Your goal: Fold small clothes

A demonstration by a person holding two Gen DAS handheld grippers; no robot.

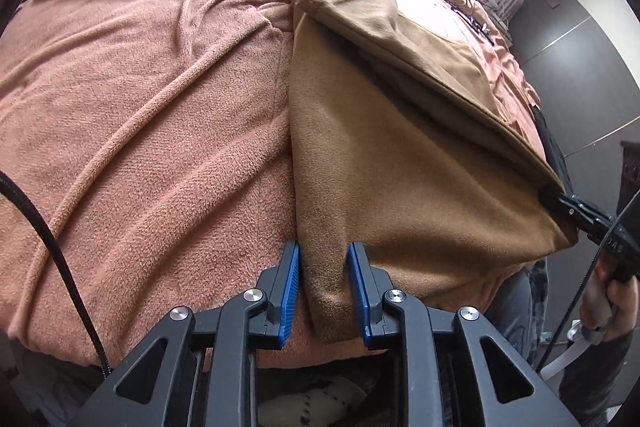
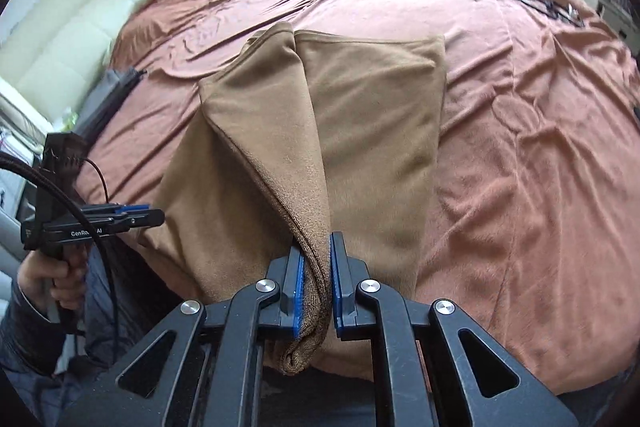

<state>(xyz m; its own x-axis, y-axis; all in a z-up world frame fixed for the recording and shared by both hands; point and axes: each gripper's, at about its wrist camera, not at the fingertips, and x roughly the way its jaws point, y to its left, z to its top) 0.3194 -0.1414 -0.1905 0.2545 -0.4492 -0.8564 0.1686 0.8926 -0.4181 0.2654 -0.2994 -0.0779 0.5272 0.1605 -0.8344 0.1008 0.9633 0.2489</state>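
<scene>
Brown garment (image 1: pixel 400 155) on rust blanket (image 1: pixel 140 107) of bed, near edge lifted; left tool (image 1: pixel 324 291) clamped on one near corner; right tool (image 2: pixel 318 291) clamped on the other, bunched in jaws; one side already turned over; fold judged early; carry-over, laying flat, smoothing outstanding.

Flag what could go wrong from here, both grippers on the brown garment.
1. The left gripper holds only a thin bunched corner of the brown garment; with a gap still showing beside its pads, the cloth may slip out when lifted.
2. The right gripper clamps several stacked layers; an inner layer could slide free and skew the fold.
3. The fleece blanket lies wrinkled right under the garment and could drag or get caught by the fingertips.
</scene>
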